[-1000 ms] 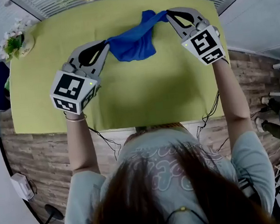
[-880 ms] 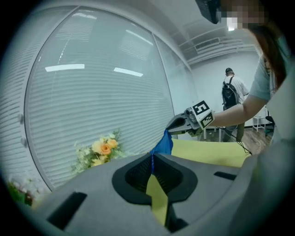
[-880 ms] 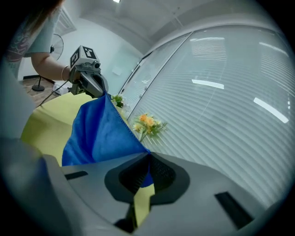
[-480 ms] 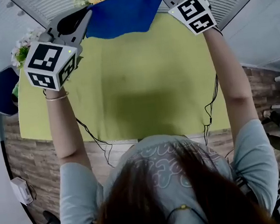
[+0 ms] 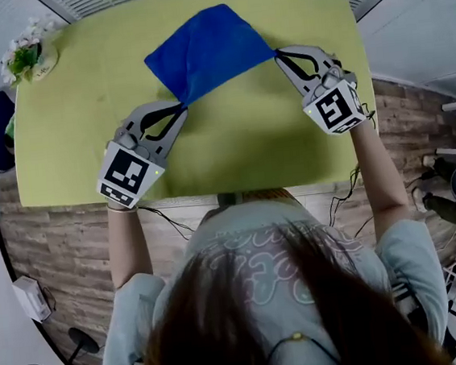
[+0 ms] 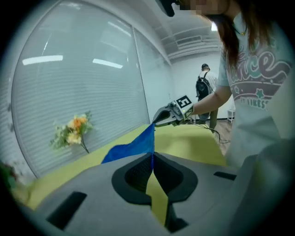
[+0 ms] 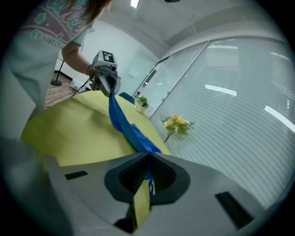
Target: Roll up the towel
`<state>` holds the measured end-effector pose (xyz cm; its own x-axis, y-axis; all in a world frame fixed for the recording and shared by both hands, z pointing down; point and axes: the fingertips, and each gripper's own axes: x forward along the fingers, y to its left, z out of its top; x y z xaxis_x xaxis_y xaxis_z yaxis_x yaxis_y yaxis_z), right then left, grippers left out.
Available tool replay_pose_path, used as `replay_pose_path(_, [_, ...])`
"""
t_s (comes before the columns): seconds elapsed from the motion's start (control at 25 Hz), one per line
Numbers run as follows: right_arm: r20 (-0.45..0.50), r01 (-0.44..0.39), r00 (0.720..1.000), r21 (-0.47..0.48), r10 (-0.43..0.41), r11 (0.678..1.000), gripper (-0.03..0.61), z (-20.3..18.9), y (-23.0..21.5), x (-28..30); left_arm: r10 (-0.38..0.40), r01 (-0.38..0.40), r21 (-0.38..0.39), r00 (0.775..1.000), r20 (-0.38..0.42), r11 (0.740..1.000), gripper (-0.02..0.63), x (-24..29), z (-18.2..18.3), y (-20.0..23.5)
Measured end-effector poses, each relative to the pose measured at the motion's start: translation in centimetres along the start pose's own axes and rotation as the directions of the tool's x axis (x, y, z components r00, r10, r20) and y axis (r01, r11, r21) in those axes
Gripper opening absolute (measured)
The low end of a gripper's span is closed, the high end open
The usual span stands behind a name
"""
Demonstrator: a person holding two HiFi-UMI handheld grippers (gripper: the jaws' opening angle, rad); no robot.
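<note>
A second ago the towel hung bunched between our two grippers. Half a second ago we had it lifted high and stretched in the air. Now we have brought it down, and most of it lies opened out on the table (image 5: 233,149). We judge that the shake-out has done its job and the cloth is flat enough to roll, though no roll has begun.

Nearest us, the left gripper (image 5: 180,107) has its fingers (image 6: 103,186) pressed together on one near corner of the towel (image 5: 207,48). A thin blue edge runs straight into the seam between them. The right gripper (image 5: 279,52) is likewise clamped on the other near corner, with blue cloth pinched between its pads and a little showing behind them.

The near edge of the towel runs taut from one pair of fingers to the other. It seems to ride slightly off the table there, as both gripper views show it rising to the tips. Beyond the fingertips the rest of the cloth spreads away from us, with its far corner well past both grippers and close to the table's far edge. Further off, beyond the left fingers and to their outer side, a bunch of flowers (image 5: 25,60) stands at the table's corner, well apart from the towel.
</note>
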<state>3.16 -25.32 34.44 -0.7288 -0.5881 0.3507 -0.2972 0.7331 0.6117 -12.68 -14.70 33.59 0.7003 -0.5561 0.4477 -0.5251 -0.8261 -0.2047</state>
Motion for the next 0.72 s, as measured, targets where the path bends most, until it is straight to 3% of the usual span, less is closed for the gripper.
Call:
replay_pose_path(0.12, [-0.097,-0.047,0.994,0.028,0.050,0.998,0.014,-2.9,6.5,-1.4,-0.062,0.060,-0.081,0.998,-0.024,0.995,0.017,-0.1,-4.2,-3.7])
replay_pose_path(0.2, [-0.137,-0.058,0.988,0.055,0.065,0.997,0.014,-4.3,9.2,-2.2,-0.079,0.073,-0.089,0.995,-0.056,0.993,0.017,-0.3,-6.1,-5.5])
replay_pose_path(0.28, [-0.171,-0.054,0.983,0.061,0.064,0.997,0.014,-5.2,10.7,-3.1,-0.095,0.089,-0.068,0.992,-0.084,0.994,0.017,-0.3,-7.1,-6.8])
replay_pose_path(0.48, [-0.274,-0.078,0.960,-0.039,0.065,0.996,0.006,-6.9,12.0,-4.6,-0.104,0.114,0.037,0.973,-0.204,0.993,0.018,0.3,-9.4,-9.2])
replay_pose_path(0.52, [-0.287,-0.093,0.955,-0.033,0.079,0.995,0.015,-7.1,12.2,-4.9,-0.097,0.111,0.051,0.970,-0.224,0.993,0.018,0.3,-9.8,-9.4])
replay_pose_path(0.6, [-0.289,-0.097,0.952,0.012,0.096,0.995,0.132,-6.9,12.3,-5.5,-0.092,0.106,0.047,0.969,-0.229,0.993,0.018,0.0,-10.0,-9.6])
replay_pose_path(0.64, [-0.274,-0.081,0.958,0.044,0.090,0.996,0.158,-6.3,12.2,-5.9,-0.088,0.100,0.040,0.971,-0.222,0.994,0.020,-0.3,-9.9,-9.6])
replay_pose_path(0.72, [-0.216,-0.058,0.973,0.099,0.078,0.993,0.155,-4.3,12.3,-6.2,-0.072,0.084,0.049,0.974,-0.215,0.995,0.023,-1.0,-9.6,-9.4])
